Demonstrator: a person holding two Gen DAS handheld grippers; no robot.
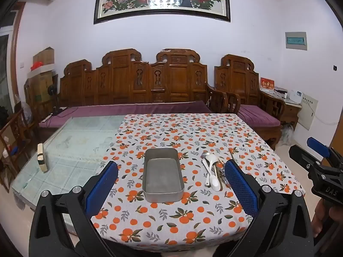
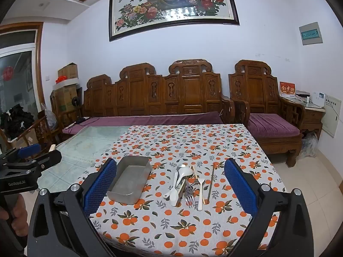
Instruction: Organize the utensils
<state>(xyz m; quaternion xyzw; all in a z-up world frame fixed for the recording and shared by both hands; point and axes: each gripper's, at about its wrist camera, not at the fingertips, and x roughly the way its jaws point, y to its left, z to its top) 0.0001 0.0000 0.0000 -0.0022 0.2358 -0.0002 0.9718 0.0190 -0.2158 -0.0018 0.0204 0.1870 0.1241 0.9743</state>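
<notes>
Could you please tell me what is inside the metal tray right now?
Nothing: the metal tray shows a bare floor in both views. The utensils lie beside it.

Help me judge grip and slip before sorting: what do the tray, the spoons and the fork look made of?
Tray: metal, probably stainless steel or aluminium, brushed grey with a dull sheen. White spoons: glossy, opaque; ceramic or melamine, cannot tell which. Fork: shiny silver metal, likely steel. All look smooth and slippery.

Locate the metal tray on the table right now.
The metal tray sits empty on the orange-print tablecloth, centred in the left wrist view, just left of the utensil pile; in the right wrist view it lies left of centre.
</notes>
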